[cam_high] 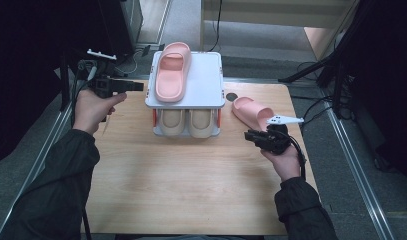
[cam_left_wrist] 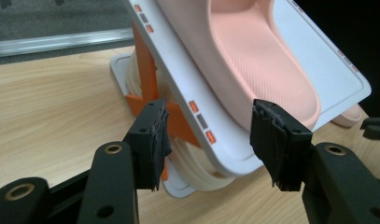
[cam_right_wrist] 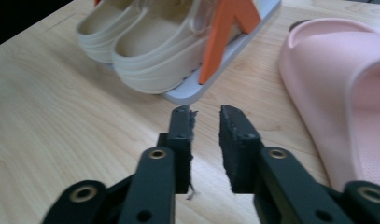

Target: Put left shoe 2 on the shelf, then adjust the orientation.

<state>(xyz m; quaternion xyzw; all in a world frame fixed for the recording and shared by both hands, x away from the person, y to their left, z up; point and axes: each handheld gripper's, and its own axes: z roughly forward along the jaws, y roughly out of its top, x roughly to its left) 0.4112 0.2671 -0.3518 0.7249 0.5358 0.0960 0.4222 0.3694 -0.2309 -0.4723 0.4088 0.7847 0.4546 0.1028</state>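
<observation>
1. At the left edge of the worktop [cam_high: 191, 185], the left hand [cam_high: 93, 110] is held raised beside the white shoe rack [cam_high: 203, 85], its dark-sleeved forearm coming in from the lower left corner of the high view.
2. The left hand-held gripper [cam_left_wrist: 206, 140] is pointed towards the rack's side; its jaws are seen well apart, with nothing between the pads, and the rack's top shelf edge lies just beyond them.
3. A pink slipper [cam_high: 172, 70] is seen lying on the rack's top shelf, near the left hand-held gripper but not touched by it.
4. A pair of beige shoes [cam_high: 187, 122] is seen on the rack's lower shelf.
5. At the right side of the worktop, the right hand [cam_high: 286, 160] is held low, palm turned inward, gripping its tool.
6. The right hand-held gripper [cam_right_wrist: 205, 135] is seen with a narrow gap between its jaws; nothing is clamped, and bare wood is seen between the pads.
7. A second pink slipper [cam_right_wrist: 341, 88] lies on the worktop just beside the right hand-held gripper, untouched, to the right of the rack.
</observation>
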